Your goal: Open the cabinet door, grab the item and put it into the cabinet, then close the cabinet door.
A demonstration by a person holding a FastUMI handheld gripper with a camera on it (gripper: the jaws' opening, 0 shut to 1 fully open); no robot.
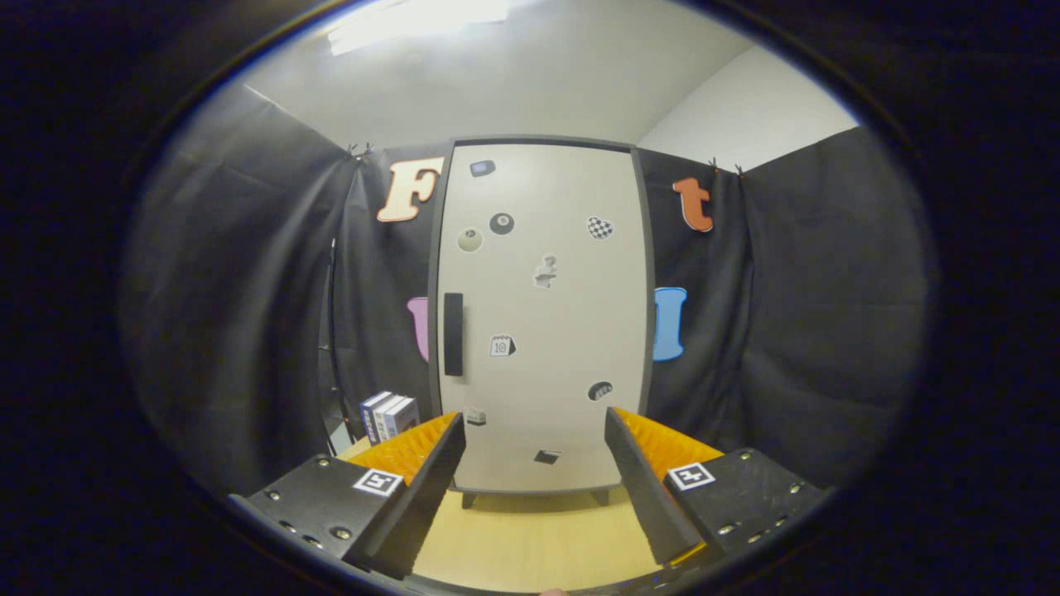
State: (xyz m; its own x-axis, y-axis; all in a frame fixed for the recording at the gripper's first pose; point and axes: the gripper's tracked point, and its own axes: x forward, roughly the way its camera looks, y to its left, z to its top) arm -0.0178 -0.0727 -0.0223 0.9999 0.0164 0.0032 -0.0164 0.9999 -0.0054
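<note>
Facing upright cabinet (542,314), door (546,348) closed | handle (453,334) vertical | fingers (534,451) spread, empty

The gripper (534,463) is held level and pointing straight ahead, its two fingers (431,480) spread wide apart with nothing between them. Each finger reaches forward from its own block at the near side, the left one and the right one angled slightly outward from each other. The inner pads face one another across an open gap.

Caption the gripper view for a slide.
Open gripper faces the closed cabinet door, handle untouched, books beside it.
</note>
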